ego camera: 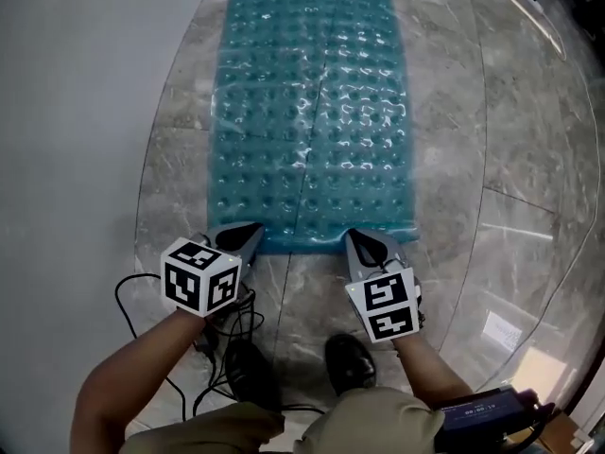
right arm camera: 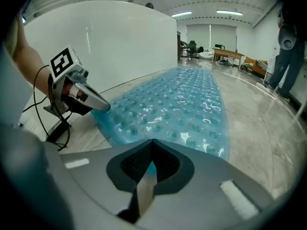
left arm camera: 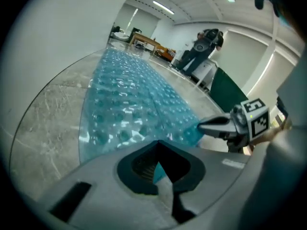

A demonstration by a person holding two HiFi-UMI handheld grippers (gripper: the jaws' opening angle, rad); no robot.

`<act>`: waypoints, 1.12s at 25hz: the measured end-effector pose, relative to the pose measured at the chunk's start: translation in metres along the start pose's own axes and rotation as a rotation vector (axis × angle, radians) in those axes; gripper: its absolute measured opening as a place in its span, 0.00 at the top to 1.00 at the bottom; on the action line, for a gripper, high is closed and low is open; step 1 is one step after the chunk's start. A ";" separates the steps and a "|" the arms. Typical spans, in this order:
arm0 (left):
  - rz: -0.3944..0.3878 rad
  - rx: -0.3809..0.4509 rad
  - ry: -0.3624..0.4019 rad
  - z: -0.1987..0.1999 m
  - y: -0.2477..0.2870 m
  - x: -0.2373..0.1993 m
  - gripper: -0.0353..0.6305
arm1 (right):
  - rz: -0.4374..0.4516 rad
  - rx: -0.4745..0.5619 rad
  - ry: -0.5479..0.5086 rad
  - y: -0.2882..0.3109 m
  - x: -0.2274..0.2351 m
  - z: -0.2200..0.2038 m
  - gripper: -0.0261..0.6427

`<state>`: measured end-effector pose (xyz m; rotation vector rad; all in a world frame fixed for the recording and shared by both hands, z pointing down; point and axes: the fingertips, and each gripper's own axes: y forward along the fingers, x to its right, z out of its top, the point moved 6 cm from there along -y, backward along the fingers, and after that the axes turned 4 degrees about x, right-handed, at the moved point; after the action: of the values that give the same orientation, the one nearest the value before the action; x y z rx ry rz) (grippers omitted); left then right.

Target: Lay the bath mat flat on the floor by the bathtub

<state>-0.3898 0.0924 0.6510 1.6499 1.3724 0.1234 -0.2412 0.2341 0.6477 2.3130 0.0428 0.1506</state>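
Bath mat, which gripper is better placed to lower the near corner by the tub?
Left. The left gripper is shut on the near edge of the bath mat, close to the white tub wall; the right gripper pinches that edge farther from it.

Left of your left tongs (ego camera: pixel 248 233) rises a white curved wall (ego camera: pixel 85 83); grey marble floor (ego camera: pixel 529 159) spreads around; far ahead stand wooden tables (right arm camera: pixel 230 55) under strip lights (right arm camera: pixel 229 12).

Translucent teal bath mat (ego camera: pixel 317 112) showing rows of raised dots, floor (ego camera: pixel 473 159) showing grey veined marble tiles.
Left gripper (ego camera: pixel 255 232) and right gripper (ego camera: pixel 354 238) showing grey bodies, white cubes carrying black square markers; bathtub (ego camera: pixel 85 93) wall showing plain white; shoe (ego camera: pixel 350 362) looking black.
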 end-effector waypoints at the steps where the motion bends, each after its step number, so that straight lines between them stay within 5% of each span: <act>1: -0.001 -0.015 -0.007 -0.013 -0.002 0.004 0.94 | 0.014 -0.008 -0.004 -0.003 -0.002 -0.006 0.95; 5: 0.021 0.015 -0.101 -0.039 -0.007 0.008 0.94 | 0.058 -0.022 -0.017 -0.011 -0.011 -0.024 0.95; 15: 0.063 0.050 -0.011 -0.048 -0.005 0.017 0.93 | 0.133 -0.042 0.062 -0.011 -0.007 -0.030 0.95; 21: 0.045 0.090 0.024 -0.018 -0.005 0.014 0.94 | 0.210 -0.067 0.213 -0.013 0.001 -0.024 0.95; 25: 0.009 0.253 0.105 0.034 -0.019 0.028 0.94 | 0.252 0.007 0.214 -0.014 0.008 -0.006 0.95; 28: -0.014 0.484 0.197 0.088 -0.040 0.057 0.94 | 0.220 0.179 0.178 -0.031 0.015 0.039 0.95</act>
<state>-0.3445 0.0833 0.5483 2.0684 1.6542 -0.0629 -0.2211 0.2278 0.6004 2.4721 -0.1133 0.4825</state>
